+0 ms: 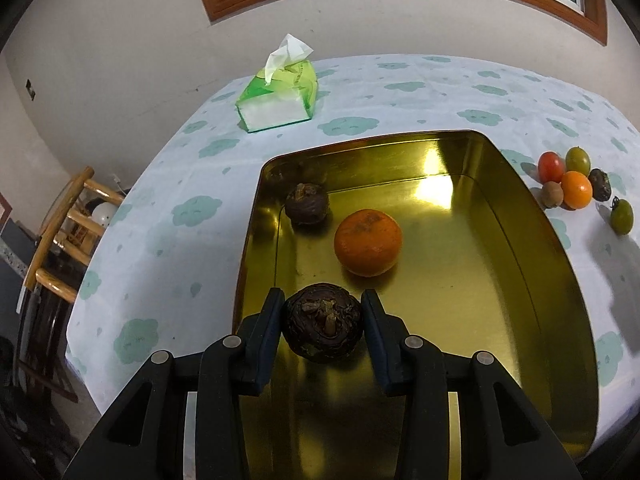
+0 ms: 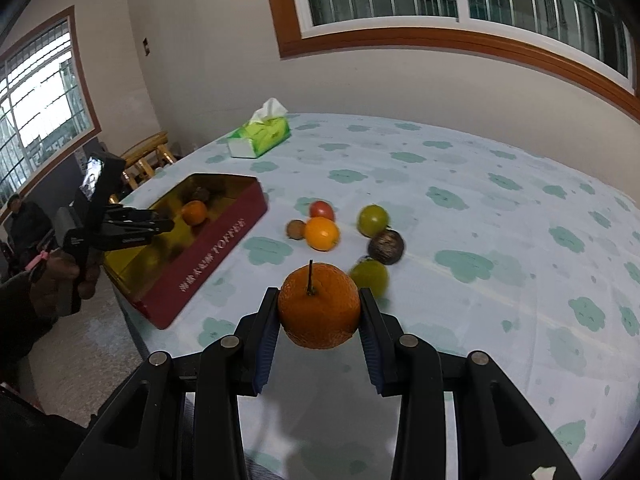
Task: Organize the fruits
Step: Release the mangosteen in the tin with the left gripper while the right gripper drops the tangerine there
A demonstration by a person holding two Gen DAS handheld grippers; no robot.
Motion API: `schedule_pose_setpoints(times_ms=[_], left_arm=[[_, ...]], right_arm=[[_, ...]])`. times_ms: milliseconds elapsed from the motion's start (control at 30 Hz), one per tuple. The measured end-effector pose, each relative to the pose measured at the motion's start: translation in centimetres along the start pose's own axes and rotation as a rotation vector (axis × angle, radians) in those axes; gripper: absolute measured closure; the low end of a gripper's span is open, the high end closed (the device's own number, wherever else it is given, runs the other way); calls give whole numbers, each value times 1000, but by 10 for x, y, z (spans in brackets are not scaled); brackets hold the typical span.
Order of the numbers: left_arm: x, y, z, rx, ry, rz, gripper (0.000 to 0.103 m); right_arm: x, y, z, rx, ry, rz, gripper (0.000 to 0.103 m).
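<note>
My left gripper (image 1: 323, 309) is shut on a dark brown water chestnut (image 1: 323, 327) and holds it over the near end of a gold-lined tin box (image 1: 552, 248). Inside the box lie an orange (image 1: 368, 242) and a second dark water chestnut (image 1: 307, 203). My right gripper (image 2: 319, 305) is shut on an orange with a stem (image 2: 319, 311), held above the table. Beyond it lie a red tomato (image 2: 322, 209), a small orange (image 2: 321, 233), a brown fruit (image 2: 296, 229), two green tomatoes (image 2: 373, 220), and a dark water chestnut (image 2: 385, 246). The left gripper (image 2: 168, 225) shows over the red-sided box (image 2: 208, 256).
A green tissue pack (image 1: 278, 96) stands at the far side of the cloud-print tablecloth (image 2: 480, 208). Wooden chairs (image 1: 60, 240) stand left of the table. The loose fruit pile (image 1: 576, 184) lies right of the box. A seated person (image 2: 24, 220) is at far left.
</note>
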State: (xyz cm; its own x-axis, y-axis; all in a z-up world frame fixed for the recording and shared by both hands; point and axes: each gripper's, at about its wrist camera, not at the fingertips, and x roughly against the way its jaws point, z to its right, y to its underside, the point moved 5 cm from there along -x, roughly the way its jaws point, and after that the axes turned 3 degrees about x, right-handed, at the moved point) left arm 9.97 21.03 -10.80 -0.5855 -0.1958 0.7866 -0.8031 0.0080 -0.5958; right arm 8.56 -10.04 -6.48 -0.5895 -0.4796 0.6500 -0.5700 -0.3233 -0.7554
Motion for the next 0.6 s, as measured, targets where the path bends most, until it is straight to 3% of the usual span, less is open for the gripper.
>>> schedule_pose_setpoints(times_ms=[233, 600], left_arm=[[4, -1, -2, -2, 3, 42, 44], [42, -4, -12, 88, 29, 123, 41]], right_arm=[[-9, -18, -33, 40, -69, -5, 68], [-55, -65, -94, 119, -205, -22, 68]])
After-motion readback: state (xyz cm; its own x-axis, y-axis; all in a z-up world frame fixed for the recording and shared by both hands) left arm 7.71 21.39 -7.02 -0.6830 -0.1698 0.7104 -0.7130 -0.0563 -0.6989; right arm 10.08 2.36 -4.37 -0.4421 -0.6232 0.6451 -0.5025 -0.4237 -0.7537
